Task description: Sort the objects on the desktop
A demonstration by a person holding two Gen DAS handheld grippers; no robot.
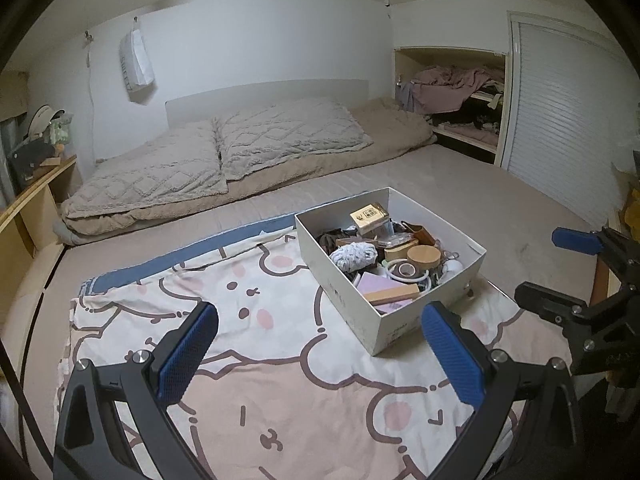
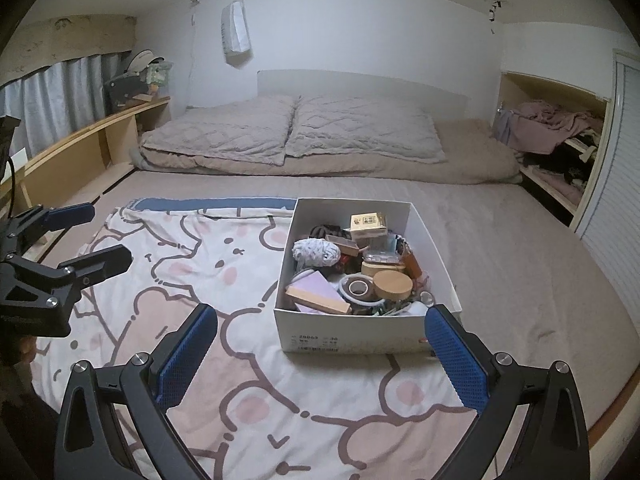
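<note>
A white cardboard box (image 1: 340,292) (image 2: 352,332) rests on a cartoon-print cloth (image 1: 240,360) (image 2: 200,272) spread over the bed. Inside lie several small items: a gold box (image 1: 369,216) (image 2: 367,222), a grey yarn ball (image 1: 354,256) (image 2: 316,251), a round wooden lid (image 1: 424,258) (image 2: 393,285), a tape roll (image 1: 406,270) (image 2: 359,288) and a lilac pad (image 1: 380,286) (image 2: 318,287). My left gripper (image 1: 320,332) hovers open above the cloth, near the box's front-left corner. My right gripper (image 2: 322,336) is open too, just short of the box's front wall. Neither holds anything.
Two grey pillows (image 1: 224,156) (image 2: 292,132) lie on a folded beige quilt (image 2: 460,164) at the bed's head. A wooden shelf (image 2: 88,140) runs along the left. An open closet (image 1: 460,108) with clothes is at the right. Bare mattress (image 2: 500,232) surrounds the cloth.
</note>
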